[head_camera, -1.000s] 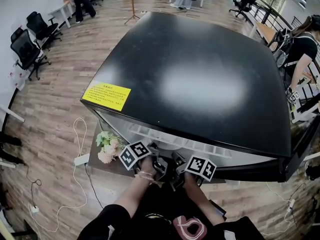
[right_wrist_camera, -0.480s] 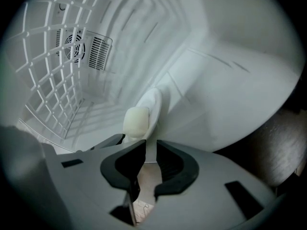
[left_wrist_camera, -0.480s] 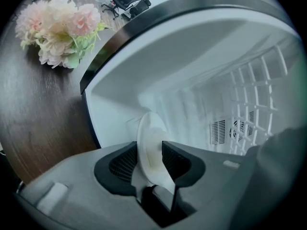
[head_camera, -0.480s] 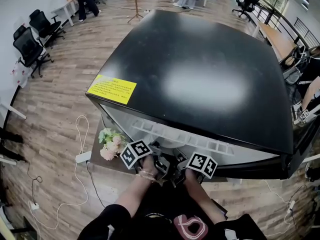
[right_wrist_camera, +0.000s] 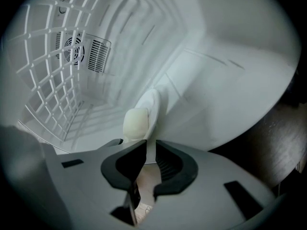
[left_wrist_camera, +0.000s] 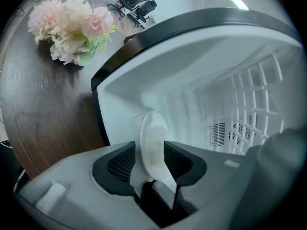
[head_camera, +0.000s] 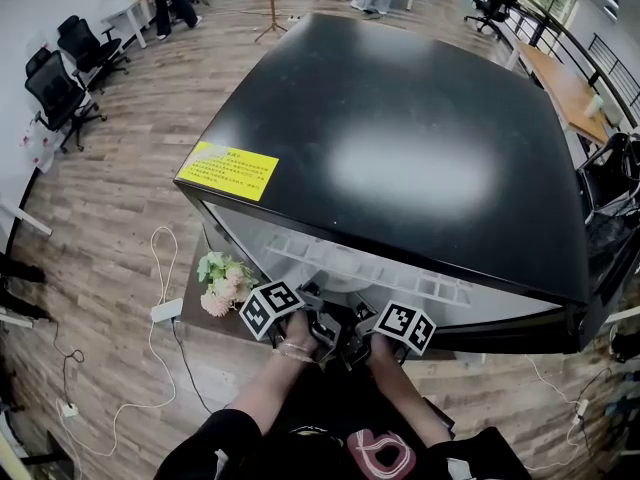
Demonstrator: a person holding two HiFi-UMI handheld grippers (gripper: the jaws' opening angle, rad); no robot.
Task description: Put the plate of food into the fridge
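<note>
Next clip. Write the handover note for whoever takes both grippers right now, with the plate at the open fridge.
Left gripper: jaws open, they have just been opening. The plate rim stands between them, not pressed.
Right gripper: jaws have just closed further and are gripping the plate's opposite rim.
Things: the plate, with a pale lump of food on it, is inside the fridge cavity. I cannot tell whether it rests on a shelf.
Done: plate carried in.
Left: probably seat the plate, release the right gripper, draw both grippers out, and shut the fridge.
</note>
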